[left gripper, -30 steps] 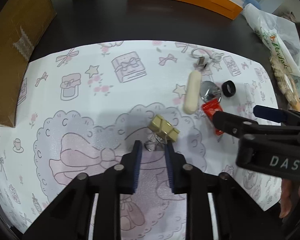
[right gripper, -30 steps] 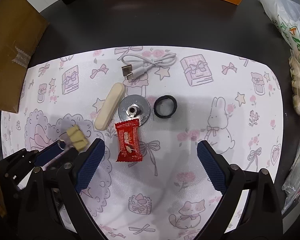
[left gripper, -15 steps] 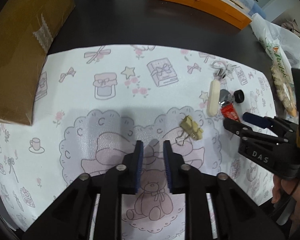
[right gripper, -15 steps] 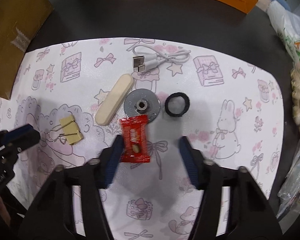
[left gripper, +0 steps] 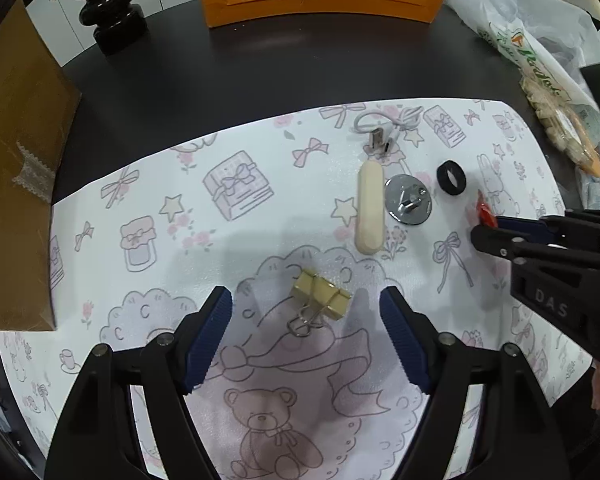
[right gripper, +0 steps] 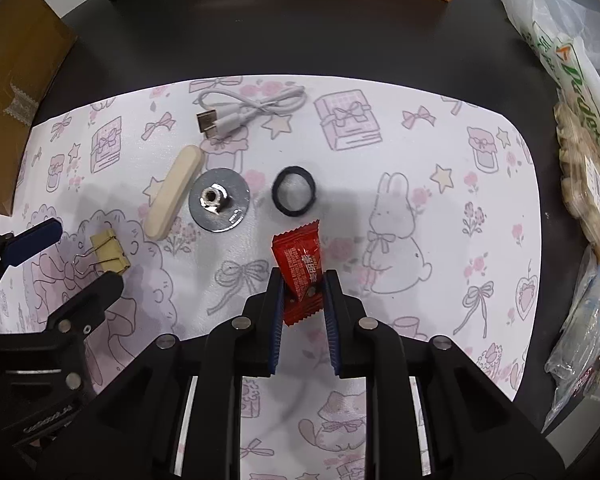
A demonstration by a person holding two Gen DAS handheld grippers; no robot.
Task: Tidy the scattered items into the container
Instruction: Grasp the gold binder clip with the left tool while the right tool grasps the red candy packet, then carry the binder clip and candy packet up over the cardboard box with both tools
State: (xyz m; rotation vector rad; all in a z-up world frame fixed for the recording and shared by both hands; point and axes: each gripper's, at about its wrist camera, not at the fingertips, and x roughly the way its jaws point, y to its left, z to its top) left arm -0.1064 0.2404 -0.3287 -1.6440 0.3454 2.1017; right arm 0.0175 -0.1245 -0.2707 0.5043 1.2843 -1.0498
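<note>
Red foil candy wrapper (right gripper: 300,270) is now clamped in the right gripper (right gripper: 302,300), formerly wide; left gripper (left gripper: 306,332) has spread around the gold binder clip (left gripper: 320,298).

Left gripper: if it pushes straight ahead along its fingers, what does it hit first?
Most likely the gold metal binder clip, lying on the patterned mat just ahead of the open left gripper, between its finger lines. Height above the mat is unclear, so it could pass over.

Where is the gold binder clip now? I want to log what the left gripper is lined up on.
The gold binder clip lies on the patterned mat between the open left gripper's fingers, just below the cream oblong bar.
</note>
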